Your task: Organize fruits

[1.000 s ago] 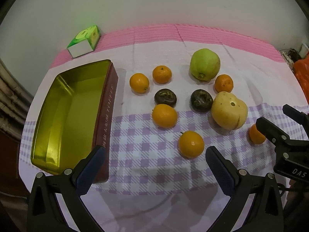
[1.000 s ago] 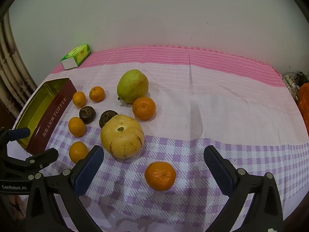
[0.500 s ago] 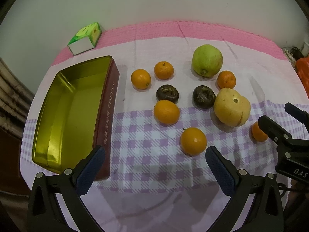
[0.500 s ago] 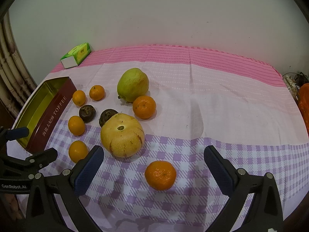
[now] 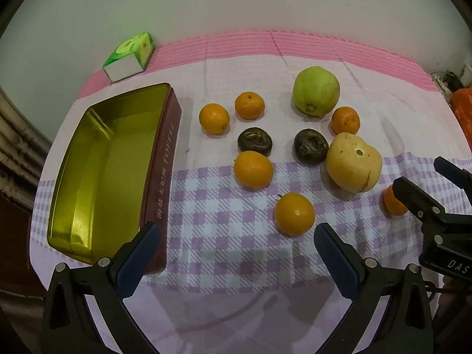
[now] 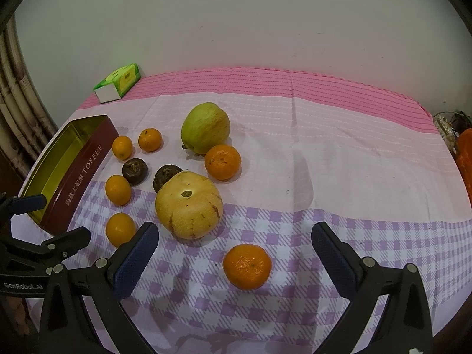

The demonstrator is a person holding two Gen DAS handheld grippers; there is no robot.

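Observation:
Several oranges, two dark brown fruits (image 5: pixel 255 142), a green pear-like fruit (image 5: pixel 316 91) and a big yellow fruit (image 5: pixel 353 162) lie on the cloth. An open gold toffee tin (image 5: pixel 97 171) stands at the left, empty. My left gripper (image 5: pixel 236 253) is open and empty, just short of the nearest orange (image 5: pixel 294 214). My right gripper (image 6: pixel 234 253) is open and empty, with a mandarin (image 6: pixel 247 266) between its fingers' line; the yellow fruit (image 6: pixel 188 205) is just beyond the left finger.
A green tissue box (image 5: pixel 129 56) sits at the back left by the wall. The tablecloth (image 6: pixel 324 177) is pink at the back, purple check in front. An orange object (image 6: pixel 464 159) stands at the far right edge. Each gripper shows at the other view's edge.
Both grippers have moved slightly forward toward the fruits, which now sit a little lower and closer in both views. No fruit has moved.

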